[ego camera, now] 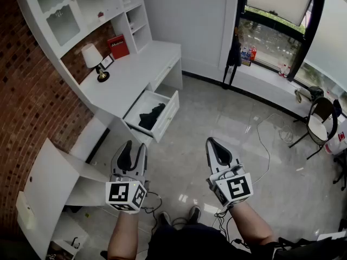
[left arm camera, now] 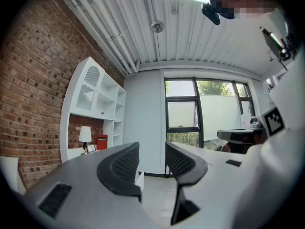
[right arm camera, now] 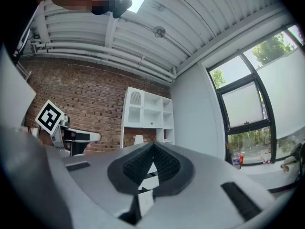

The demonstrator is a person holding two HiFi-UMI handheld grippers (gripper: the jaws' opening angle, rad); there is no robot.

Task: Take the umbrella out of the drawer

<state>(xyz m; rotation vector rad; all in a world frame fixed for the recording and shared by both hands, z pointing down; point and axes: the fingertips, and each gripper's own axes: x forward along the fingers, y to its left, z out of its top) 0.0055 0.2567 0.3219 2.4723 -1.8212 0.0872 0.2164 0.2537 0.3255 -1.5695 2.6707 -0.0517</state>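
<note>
A dark folded umbrella (ego camera: 152, 115) lies in the pulled-out white drawer (ego camera: 169, 111) under the white desk (ego camera: 135, 75), ahead of me and a little left. Both grippers hover over the floor well short of the drawer, pointing level toward it. My left gripper (ego camera: 134, 145) (left arm camera: 151, 149) has its jaws drawn close with a narrow slit and nothing between them. On my right gripper (ego camera: 210, 141) (right arm camera: 152, 144) the jaw tips meet, and it holds nothing. The umbrella shows in neither gripper view.
A lamp (ego camera: 93, 58) and a red book (ego camera: 118, 46) stand on the desk under a white shelf unit (ego camera: 81, 7). An open white cabinet door (ego camera: 46, 183) juts out at the lower left. Cables (ego camera: 265, 140) lie on the floor; a chair (ego camera: 317, 118) stands right.
</note>
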